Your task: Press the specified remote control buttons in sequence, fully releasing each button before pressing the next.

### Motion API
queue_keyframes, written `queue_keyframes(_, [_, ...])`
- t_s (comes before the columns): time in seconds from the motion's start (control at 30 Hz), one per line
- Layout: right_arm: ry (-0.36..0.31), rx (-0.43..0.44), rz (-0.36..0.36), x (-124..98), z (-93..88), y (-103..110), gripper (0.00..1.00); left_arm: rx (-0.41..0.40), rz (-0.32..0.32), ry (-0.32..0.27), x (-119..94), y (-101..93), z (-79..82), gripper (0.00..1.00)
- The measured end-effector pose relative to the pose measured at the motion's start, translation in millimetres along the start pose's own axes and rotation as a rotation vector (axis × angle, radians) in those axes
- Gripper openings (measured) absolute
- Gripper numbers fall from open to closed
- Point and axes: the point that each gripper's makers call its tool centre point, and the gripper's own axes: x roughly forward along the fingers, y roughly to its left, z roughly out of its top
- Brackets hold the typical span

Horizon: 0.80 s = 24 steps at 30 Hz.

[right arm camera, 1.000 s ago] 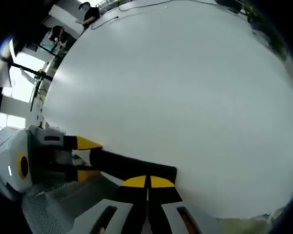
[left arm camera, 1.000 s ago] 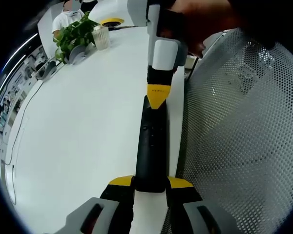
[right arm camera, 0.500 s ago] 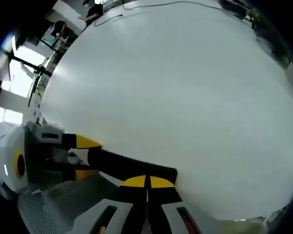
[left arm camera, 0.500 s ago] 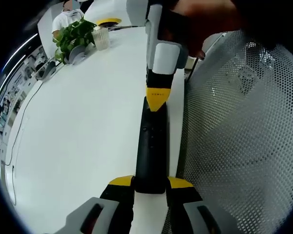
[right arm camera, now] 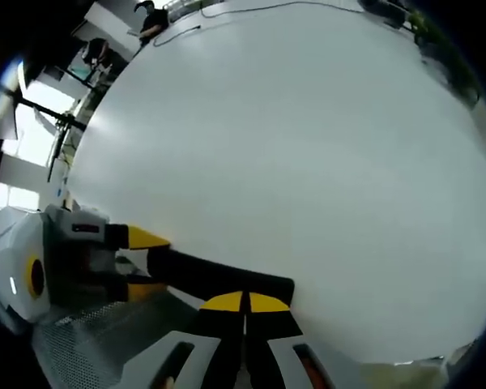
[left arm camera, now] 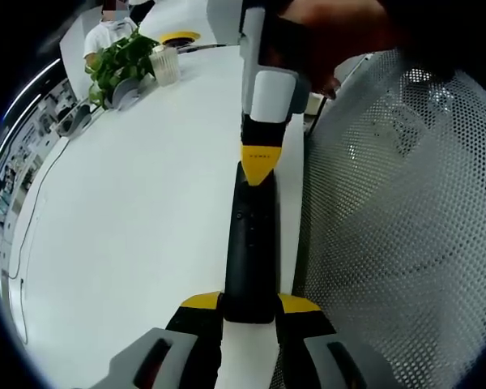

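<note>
Our left gripper [left arm camera: 249, 312] clamps the remote [left arm camera: 251, 243] at the tabletop [left arm camera: 130, 211] edge; right gripper [right arm camera: 245, 303] pinched closed, pressing — a slip could hit neighbouring buttons.

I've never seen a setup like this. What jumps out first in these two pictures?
A long black remote control lies on a big white table, clamped at its near end by the left claw. The right claw, its yellow tips shut together, comes down onto the remote's far end. A silvery perforated mesh surface sits right beside the remote, and a leafy green plant stands at the table's far edge.
</note>
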Motion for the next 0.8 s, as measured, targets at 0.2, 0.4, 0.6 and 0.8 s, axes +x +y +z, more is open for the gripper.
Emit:
queue_keyframes(0.2, [-0.004, 0.015, 0.010, -1, -0.5, 0, 0.00, 0.004, -0.001, 0.006, 0, 0.1, 0.4, 0.25])
queue_keyframes(0.4, [-0.048, -0.015, -0.023, -3, 6.9, -3, 0.00, 0.004, 0.000, 0.004, 0, -0.4, 0.7, 0.25])
queue_keyframes(0.6, [-0.072, -0.041, -0.031, -2, 10.2, -3, 0.00, 0.003, 0.001, -0.001, 1, -1.0, 0.7, 0.25])
queue_keyframes(0.8, [-0.066, -0.068, -0.021, 0, 10.2, 0, 0.00, 0.003, 0.001, 0.001, 1, -0.8, 0.7, 0.25])
